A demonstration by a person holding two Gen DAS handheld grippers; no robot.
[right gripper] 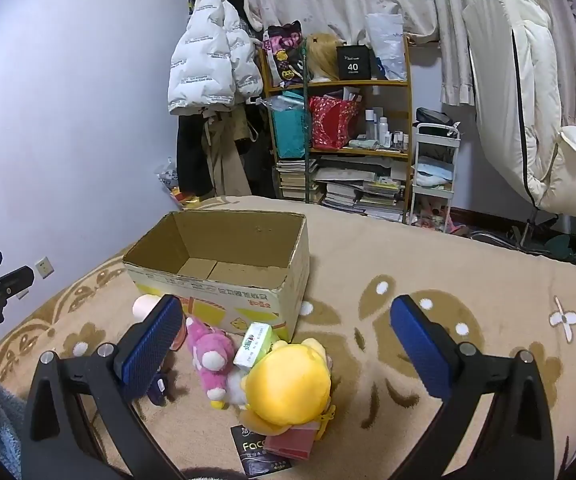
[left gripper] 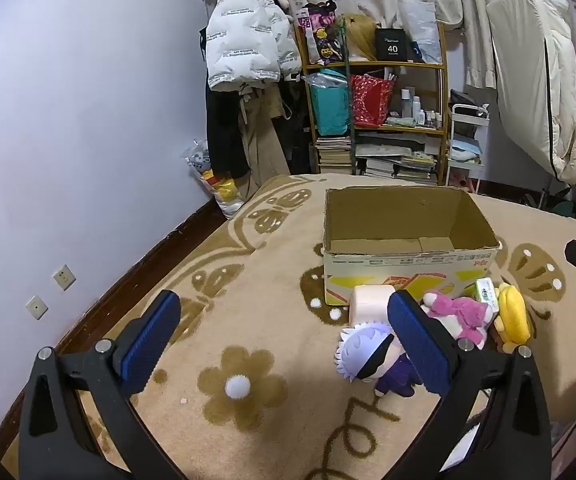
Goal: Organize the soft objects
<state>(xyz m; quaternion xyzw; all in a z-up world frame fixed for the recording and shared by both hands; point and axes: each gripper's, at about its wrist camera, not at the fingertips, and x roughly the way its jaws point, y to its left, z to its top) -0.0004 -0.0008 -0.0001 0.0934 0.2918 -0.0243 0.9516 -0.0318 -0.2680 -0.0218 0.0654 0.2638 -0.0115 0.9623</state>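
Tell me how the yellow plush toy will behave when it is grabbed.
The yellow plush toy looks stuffed and rounded, so it will probably squash between the pads and feel light. Its fuzzy fabric should grip rather than slip. It leans on a tissue pack, which may shift.

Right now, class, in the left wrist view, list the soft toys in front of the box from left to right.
White-haired doll → pink plush → yellow plush.
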